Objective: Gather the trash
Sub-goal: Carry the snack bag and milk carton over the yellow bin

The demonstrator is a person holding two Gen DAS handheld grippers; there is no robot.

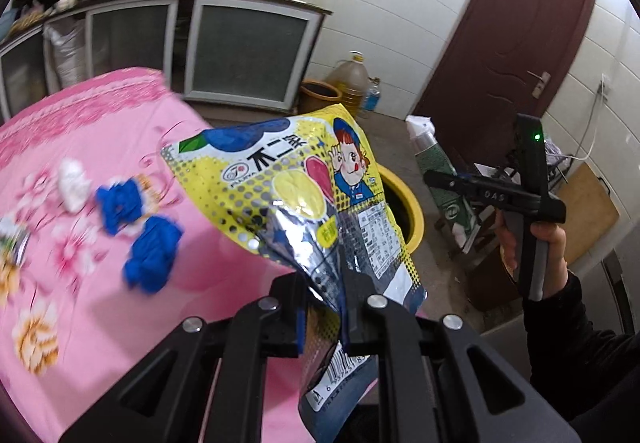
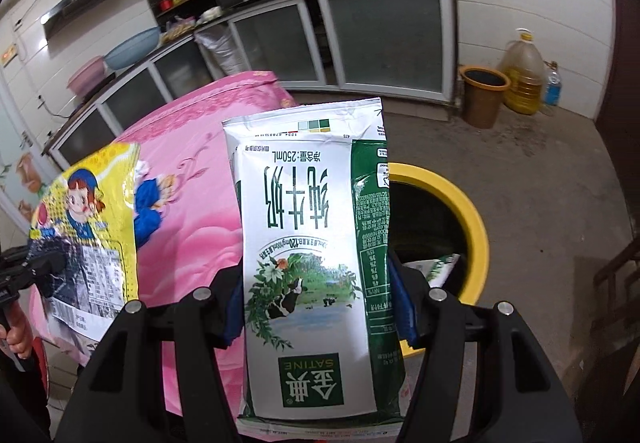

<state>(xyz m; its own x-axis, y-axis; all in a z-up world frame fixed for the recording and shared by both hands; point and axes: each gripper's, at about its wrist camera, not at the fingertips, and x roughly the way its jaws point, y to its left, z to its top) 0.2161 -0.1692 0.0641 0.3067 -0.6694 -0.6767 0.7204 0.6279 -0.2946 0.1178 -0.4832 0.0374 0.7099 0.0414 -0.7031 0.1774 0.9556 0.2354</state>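
Observation:
My left gripper [image 1: 325, 307] is shut on a yellow and blue snack bag [image 1: 304, 195], held up over the pink table edge; the bag also shows at the left of the right wrist view [image 2: 84, 227]. My right gripper [image 2: 316, 307] is shut on a flattened green and white milk carton [image 2: 312, 243], held beside a yellow-rimmed bin [image 2: 478, 227]. The bin [image 1: 400, 187] sits behind the snack bag in the left wrist view. A similar carton [image 2: 438, 267] lies inside the bin. Two crumpled blue wrappers [image 1: 136, 227] and a white paper wad [image 1: 74, 183] lie on the table.
The table wears a pink flowered cloth [image 1: 100, 131]. Kitchen cabinets [image 2: 380, 39] line the back wall. A brown bucket [image 2: 482, 95] and an oil jug [image 2: 522, 75] stand on the concrete floor. A dark red door [image 1: 508, 35] is at the right.

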